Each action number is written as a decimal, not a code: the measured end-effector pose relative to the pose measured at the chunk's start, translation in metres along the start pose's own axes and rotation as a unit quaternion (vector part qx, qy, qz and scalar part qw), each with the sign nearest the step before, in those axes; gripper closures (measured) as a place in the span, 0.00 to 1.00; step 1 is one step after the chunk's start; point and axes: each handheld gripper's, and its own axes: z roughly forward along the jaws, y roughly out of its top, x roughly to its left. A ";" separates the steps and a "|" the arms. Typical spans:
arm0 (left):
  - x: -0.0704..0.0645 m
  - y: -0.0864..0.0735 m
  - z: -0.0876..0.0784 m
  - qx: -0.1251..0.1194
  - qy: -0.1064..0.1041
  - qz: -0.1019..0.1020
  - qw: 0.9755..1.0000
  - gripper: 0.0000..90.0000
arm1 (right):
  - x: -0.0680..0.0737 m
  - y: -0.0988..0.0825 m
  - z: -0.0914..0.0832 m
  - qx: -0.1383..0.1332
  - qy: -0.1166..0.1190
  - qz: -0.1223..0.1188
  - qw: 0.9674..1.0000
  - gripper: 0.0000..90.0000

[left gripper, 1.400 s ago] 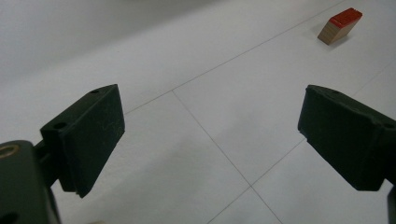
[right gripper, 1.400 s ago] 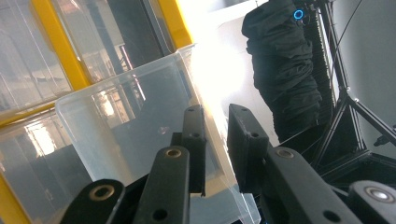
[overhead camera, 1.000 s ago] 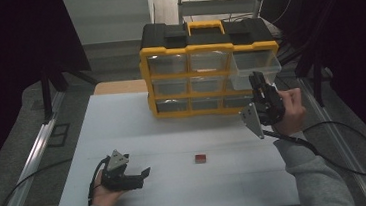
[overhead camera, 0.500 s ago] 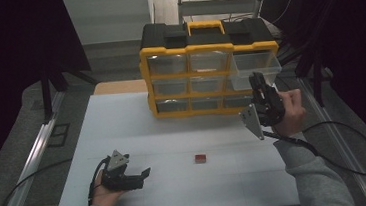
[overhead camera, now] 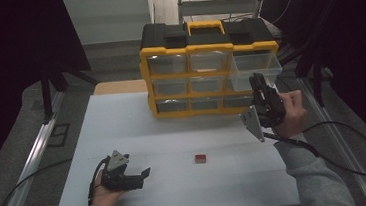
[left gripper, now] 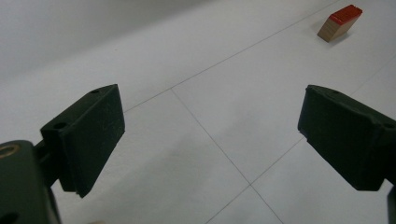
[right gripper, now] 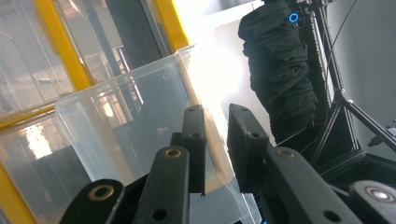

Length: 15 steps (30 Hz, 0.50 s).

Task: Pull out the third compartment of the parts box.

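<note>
A yellow and black drawer cabinet (overhead camera: pixel 206 45) stands at the far side of the white table (overhead camera: pixel 122 123). Its clear top-right drawer (overhead camera: pixel 255 66) is pulled out. My right gripper (overhead camera: pixel 255 80) reaches up to that drawer's front. In the right gripper view the jaws (right gripper: pixel 217 116) stand close together with the clear drawer's (right gripper: pixel 130 121) thin wall between them. A small red-topped block (overhead camera: pixel 200 158) lies on the table between the hands. My left gripper (overhead camera: pixel 144 175) rests low at the near left, open and empty. In the left gripper view its wide-spread jaws (left gripper: pixel 210 135) point toward the block (left gripper: pixel 340 22).
A tan board (overhead camera: pixel 119 87) lies left of the cabinet at the table's back edge. Cables trail from both grippers off the table's sides. A dark hanging garment (right gripper: pixel 280 70) and stand legs appear behind the drawer in the right gripper view.
</note>
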 end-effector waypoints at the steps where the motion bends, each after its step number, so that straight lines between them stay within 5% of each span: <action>1: 0.000 0.000 0.000 0.000 0.000 0.000 1.000 0.09 | 0.000 0.000 0.000 0.000 0.000 0.000 1.000 0.85; 15: 0.000 0.000 0.000 0.001 0.000 0.001 1.000 0.09 | 0.002 0.000 -0.003 0.000 -0.004 0.000 1.000 0.85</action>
